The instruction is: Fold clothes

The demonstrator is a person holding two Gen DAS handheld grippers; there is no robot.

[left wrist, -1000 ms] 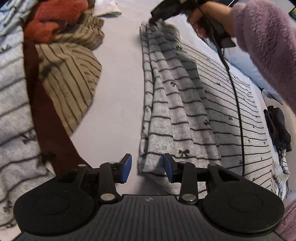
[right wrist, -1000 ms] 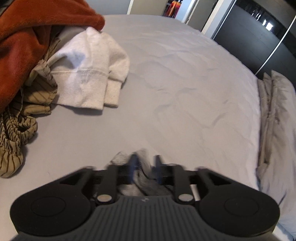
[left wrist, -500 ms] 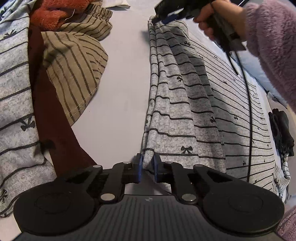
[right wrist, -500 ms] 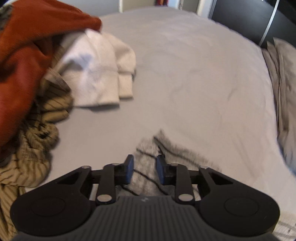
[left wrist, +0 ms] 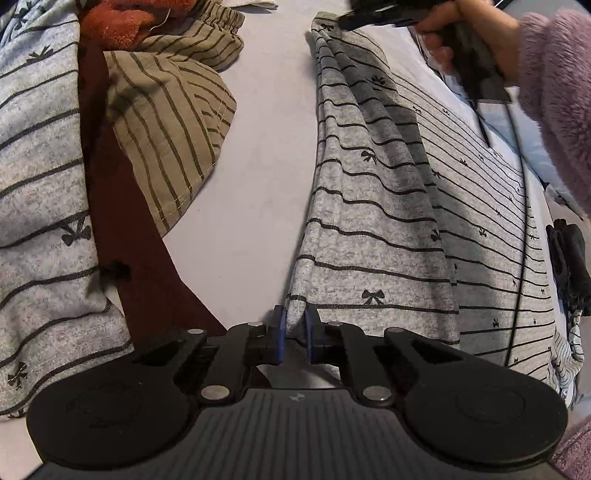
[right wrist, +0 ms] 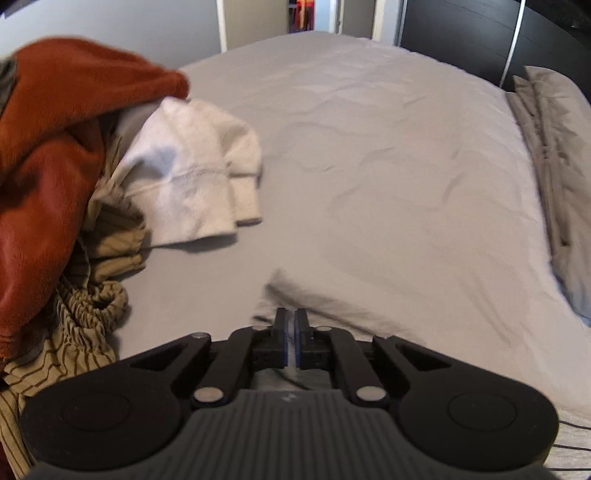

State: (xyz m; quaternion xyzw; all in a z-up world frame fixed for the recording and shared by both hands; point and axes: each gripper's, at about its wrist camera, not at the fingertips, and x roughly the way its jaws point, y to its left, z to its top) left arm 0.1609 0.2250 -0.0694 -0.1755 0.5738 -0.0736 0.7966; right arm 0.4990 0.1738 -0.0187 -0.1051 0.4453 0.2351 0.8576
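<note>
A wide bed (right wrist: 388,155) under a smooth pale grey sheet fills both views and carries all the clothes. A folded grey duvet (right wrist: 554,166) lies along its right edge in the right wrist view, against a dark wardrobe front (right wrist: 461,33).

The grey jersey garment with thin black stripes and small black bows (left wrist: 388,206) lies lengthwise on the sheet in the left wrist view, gathered in long pleats along its left edge and flat toward the right. A heap of unfolded clothes sits beside it, apart across a strip of bare sheet: a rust-orange fleece garment (right wrist: 55,166) on top, olive-tan trousers with dark stripes and an elastic waistband (left wrist: 166,122) below it, a cream knitted sweatshirt (right wrist: 192,177) at the heap's far side, a second grey striped bow-print piece (left wrist: 37,206) at the near left, and a dark maroon cloth (left wrist: 125,229) between that piece and the trousers.

The left tongs (left wrist: 294,332) are pinching the near corner of the striped garment; its hem runs up between the blue pads. The right tongs (right wrist: 291,341), held by a hand (left wrist: 476,33) in a fluffy mauve sleeve (left wrist: 554,103), are pressed together on the far corner, where a raised fold of grey cloth sits at their tips. Both pairs have just closed on the fabric. A small black object (left wrist: 569,266) lies at the garment's right edge.
</note>
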